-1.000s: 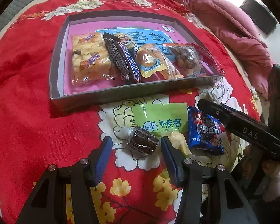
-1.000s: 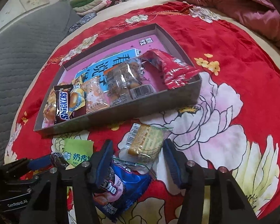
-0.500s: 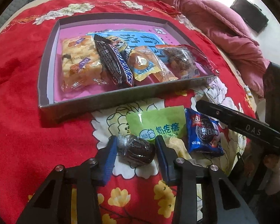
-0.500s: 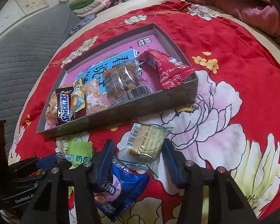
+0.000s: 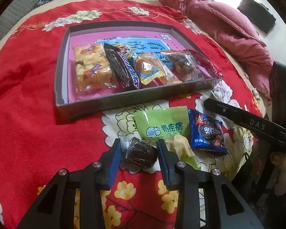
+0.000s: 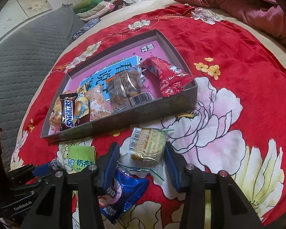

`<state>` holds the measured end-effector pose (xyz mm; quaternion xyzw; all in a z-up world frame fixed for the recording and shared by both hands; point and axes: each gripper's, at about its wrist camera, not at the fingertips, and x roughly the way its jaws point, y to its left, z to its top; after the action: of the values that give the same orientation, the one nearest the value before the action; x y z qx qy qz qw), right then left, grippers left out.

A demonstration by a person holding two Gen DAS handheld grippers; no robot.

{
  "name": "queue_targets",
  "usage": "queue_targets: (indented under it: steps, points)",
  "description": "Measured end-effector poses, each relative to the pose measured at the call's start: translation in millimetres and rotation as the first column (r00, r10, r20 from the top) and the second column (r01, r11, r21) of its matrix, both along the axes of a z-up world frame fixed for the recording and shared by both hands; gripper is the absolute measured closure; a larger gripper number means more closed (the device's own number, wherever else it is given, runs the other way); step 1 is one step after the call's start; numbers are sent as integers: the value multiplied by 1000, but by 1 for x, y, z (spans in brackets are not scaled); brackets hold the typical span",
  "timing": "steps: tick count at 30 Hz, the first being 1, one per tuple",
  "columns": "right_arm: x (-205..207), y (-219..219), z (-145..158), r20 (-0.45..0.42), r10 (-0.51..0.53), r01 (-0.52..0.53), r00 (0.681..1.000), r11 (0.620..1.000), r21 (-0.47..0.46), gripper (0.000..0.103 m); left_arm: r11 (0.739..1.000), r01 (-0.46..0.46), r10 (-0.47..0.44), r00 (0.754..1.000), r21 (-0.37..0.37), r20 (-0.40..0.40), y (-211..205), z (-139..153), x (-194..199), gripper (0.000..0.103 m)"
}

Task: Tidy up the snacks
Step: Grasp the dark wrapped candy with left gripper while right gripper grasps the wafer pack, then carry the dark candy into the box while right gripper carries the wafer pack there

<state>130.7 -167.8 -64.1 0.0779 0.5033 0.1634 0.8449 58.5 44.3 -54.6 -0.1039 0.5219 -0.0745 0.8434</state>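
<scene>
**Kid:** Snacks everywhere! Where are they all?

**Friend:** Lots sit in the flat grey cardboard box (image 5: 108, 103) with the pink bottom. It lies on the red flowery blanket (image 5: 24, 126). Inside, going from left to right, are a clear pack of yellow puffed squares (image 5: 92, 70), a dark brown Snickers bar (image 5: 122, 68), a small yellow pack with a round cake picture (image 5: 149, 70) and a clear bag of brown lumpy bites (image 5: 183, 64). A shiny red wrapper (image 6: 167, 76) leans on the right end wall of the box.

**Kid:** And outside the box?

**Friend:** A light green pouch (image 5: 162, 124) and a blue cookie pack (image 5: 206, 133) lie just in front of the box, side by side. A small yellow wrapped snack (image 5: 181, 146) peeks out below the green one.

**Kid:** What is the left gripper (image 5: 139, 155) doing?

**Friend:** Its blue pads are closing on a round dark chocolate cake in clear wrap (image 5: 140, 153). Both pads press its sides. The cake rests on the blanket.

**Kid:** And the right gripper (image 6: 143, 155)?

**Friend:** Its jaws are closing too. A pale yellow wafer block in clear wrap (image 6: 148, 146) lies between them. The right pad is at its edge, but the left pad is still apart from it.
</scene>
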Motion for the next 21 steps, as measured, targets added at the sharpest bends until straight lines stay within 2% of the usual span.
queue_targets:
  steps: [5,11,21]
  points:
    - [-5,-2,9,38,11,-11,999,1000,15,56,1000,-16,17,999,-19,32,2,14,-3,65]
    - [-14,4,32,151,55,-60,987,998,32,56,1000,-18,19,997,-16,73,-4,33,1,65]
    - [-17,23,48,274,142,-142,951,990,-20,56,999,-47,48,995,-11,82,-8,43,14,65]
